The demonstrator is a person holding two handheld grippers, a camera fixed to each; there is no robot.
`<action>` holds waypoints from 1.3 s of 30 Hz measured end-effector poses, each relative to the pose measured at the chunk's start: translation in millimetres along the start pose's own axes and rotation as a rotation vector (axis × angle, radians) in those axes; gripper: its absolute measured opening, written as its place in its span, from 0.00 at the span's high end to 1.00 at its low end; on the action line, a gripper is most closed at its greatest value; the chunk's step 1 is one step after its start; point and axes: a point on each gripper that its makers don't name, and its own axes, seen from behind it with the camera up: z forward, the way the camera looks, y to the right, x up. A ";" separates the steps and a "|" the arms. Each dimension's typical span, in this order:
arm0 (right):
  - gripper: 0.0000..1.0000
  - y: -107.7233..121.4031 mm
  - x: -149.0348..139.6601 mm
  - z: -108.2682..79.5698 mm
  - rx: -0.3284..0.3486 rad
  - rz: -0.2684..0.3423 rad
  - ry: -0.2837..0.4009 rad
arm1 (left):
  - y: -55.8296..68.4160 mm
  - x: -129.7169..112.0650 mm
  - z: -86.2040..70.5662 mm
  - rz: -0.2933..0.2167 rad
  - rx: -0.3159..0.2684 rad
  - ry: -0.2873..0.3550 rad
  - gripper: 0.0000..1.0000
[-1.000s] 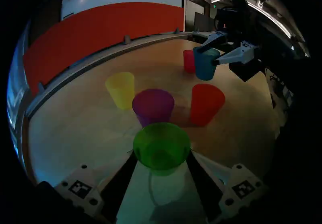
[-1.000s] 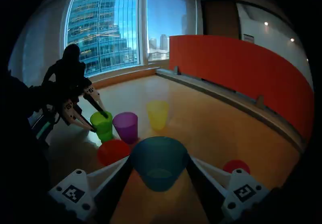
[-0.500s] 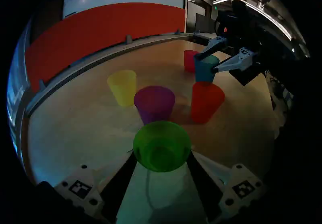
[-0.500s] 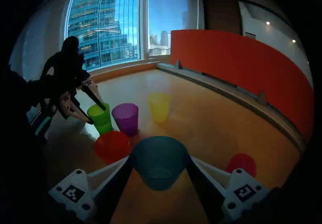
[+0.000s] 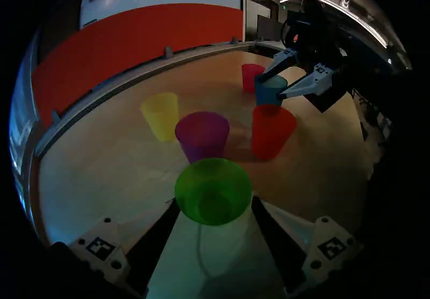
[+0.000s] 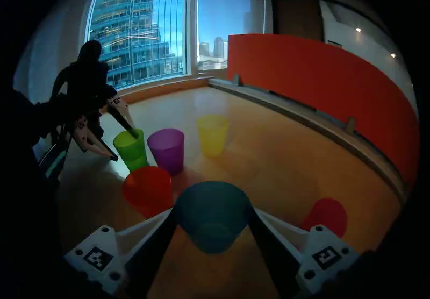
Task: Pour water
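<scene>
My left gripper is shut on a green cup, held upright over a pale patch of table. Ahead of it stand a purple cup, a yellow cup and an orange-red cup. Just behind the orange-red cup, the right gripper holds a blue cup. In the right gripper view, my right gripper is shut on that blue cup, upright, with the orange-red cup close at its front left. The left gripper and green cup are farther left.
A small red cup stands alone beyond the blue one, seen as the red cup at the lower right. The wooden table runs to a raised edge rail under an orange wall. A dark figure stands behind each far gripper.
The right gripper has carried the blue cup nearer to the orange-red cup, away from the small red cup. The green cup stays gripped and has barely shifted.
</scene>
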 end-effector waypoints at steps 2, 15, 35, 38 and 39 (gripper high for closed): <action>0.07 -0.5 -2.5 1.5 0.000 0.001 -0.003 | -0.1 -3.1 -1.2 -0.001 0.002 -0.006 0.02; 0.06 -3.8 -19.8 8.1 0.001 0.020 -0.021 | 0.1 -22.3 -10.7 -0.028 0.021 -0.020 0.02; 0.00 -4.3 -27.0 -0.3 -0.024 0.031 -0.023 | 2.2 -19.1 -18.1 -0.048 0.032 0.006 0.02; 0.00 -5.2 -28.3 -5.5 -0.031 0.032 -0.020 | -0.6 -20.0 -21.5 -0.055 0.043 0.012 0.02; 0.00 -5.4 -28.9 -7.4 -0.034 0.032 -0.019 | -1.6 -20.3 -22.7 -0.057 0.047 0.014 0.02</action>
